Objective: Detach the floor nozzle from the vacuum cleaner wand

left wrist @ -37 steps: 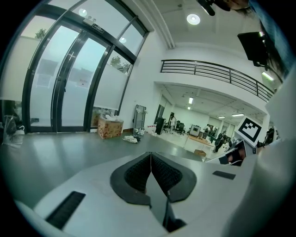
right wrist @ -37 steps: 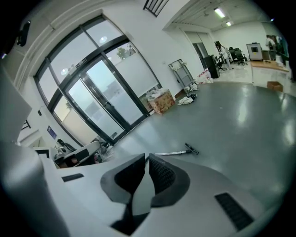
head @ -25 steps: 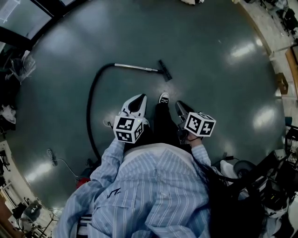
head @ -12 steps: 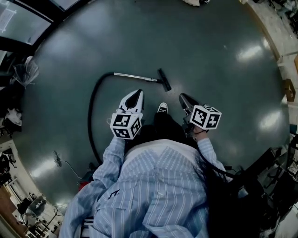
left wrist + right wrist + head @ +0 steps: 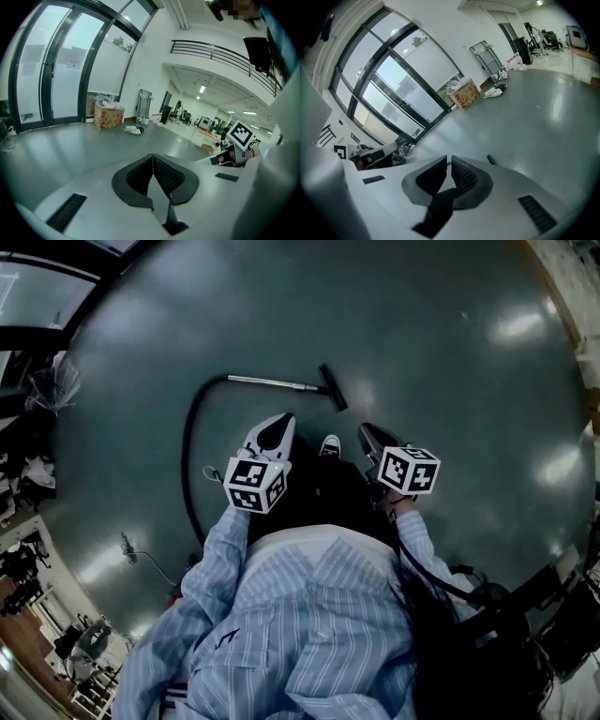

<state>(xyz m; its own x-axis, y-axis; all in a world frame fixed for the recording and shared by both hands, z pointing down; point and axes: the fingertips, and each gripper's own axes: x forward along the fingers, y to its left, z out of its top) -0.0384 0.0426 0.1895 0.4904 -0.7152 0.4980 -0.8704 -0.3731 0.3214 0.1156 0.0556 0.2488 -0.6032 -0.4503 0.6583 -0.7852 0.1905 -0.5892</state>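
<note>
The silver vacuum wand (image 5: 267,382) lies on the grey floor ahead of me, with the black floor nozzle (image 5: 332,387) at its right end. A black hose (image 5: 187,460) curves from its left end back past my left side. My left gripper (image 5: 280,421) hangs shut and empty above the floor just short of the wand. My right gripper (image 5: 365,432) is also shut and empty, below and right of the nozzle. In the left gripper view the pads (image 5: 165,174) meet. The right gripper view shows closed pads (image 5: 463,175) and the nozzle tip (image 5: 491,160) beyond.
A person's shoe (image 5: 330,444) stands between the two grippers. A cardboard box (image 5: 464,95) and scattered items sit by the glass wall. A thin cable (image 5: 141,557) lies on the floor at left. Clutter lines the room's left edge (image 5: 28,465).
Both grippers have moved forward with the person, closing the gap to the wand and nozzle. The jaws of both stayed shut. The vacuum has not moved on the floor.
</note>
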